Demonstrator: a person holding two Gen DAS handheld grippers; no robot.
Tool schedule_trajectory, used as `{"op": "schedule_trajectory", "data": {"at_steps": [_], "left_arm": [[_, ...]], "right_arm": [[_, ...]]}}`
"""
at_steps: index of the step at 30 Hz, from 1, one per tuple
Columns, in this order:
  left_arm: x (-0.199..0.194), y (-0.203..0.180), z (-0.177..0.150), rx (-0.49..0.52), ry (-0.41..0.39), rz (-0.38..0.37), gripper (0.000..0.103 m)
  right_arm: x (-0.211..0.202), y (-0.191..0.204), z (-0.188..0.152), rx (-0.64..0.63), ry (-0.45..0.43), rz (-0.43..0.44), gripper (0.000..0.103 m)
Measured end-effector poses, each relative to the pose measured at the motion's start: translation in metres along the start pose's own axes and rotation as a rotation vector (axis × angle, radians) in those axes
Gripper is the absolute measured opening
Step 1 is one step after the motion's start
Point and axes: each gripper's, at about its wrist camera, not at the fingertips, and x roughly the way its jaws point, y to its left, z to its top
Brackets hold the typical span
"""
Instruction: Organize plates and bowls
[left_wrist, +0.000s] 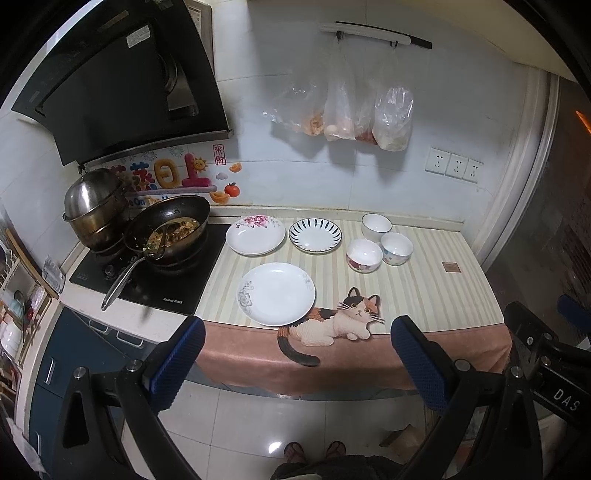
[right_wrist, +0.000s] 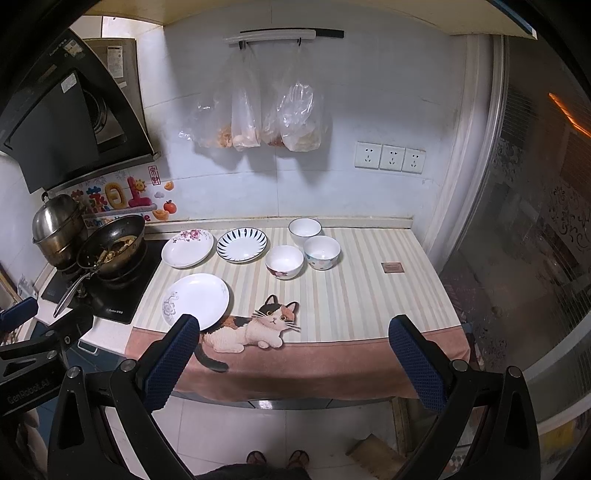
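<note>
Three plates lie on the striped mat: a pink-flowered plate (left_wrist: 255, 235) (right_wrist: 187, 247) at the back left, a blue-striped plate (left_wrist: 315, 235) (right_wrist: 241, 244) beside it, and a white plate with a grey flower (left_wrist: 275, 294) (right_wrist: 195, 301) nearer the front. Three bowls cluster to the right: a plain white bowl (left_wrist: 376, 226) (right_wrist: 304, 230), a red-flowered bowl (left_wrist: 364, 255) (right_wrist: 284, 261) and a dotted bowl (left_wrist: 396, 248) (right_wrist: 321, 252). My left gripper (left_wrist: 297, 339) and right gripper (right_wrist: 293, 338) both hang open and empty in front of the counter's edge, well short of the dishes.
A wok with food (left_wrist: 168, 229) and a steel steamer pot (left_wrist: 94, 206) sit on the black hob (left_wrist: 177, 284) at the left, under a range hood (left_wrist: 118, 81). Plastic bags (left_wrist: 343, 107) hang on the wall. A small brown square (left_wrist: 451, 266) lies at the mat's right. The person's feet (left_wrist: 314, 452) stand on the tiled floor.
</note>
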Motion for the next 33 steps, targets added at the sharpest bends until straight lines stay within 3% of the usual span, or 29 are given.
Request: {"op": "schedule_trajectory", "data": {"at_steps": [33], "left_arm": [[0.0054, 0.0051, 0.0099, 0.003, 0.001, 0.006, 0.103]], "right_arm": [[0.0008, 0.0074, -0.0010, 0.007, -0.007, 0.004, 0.103]]}}
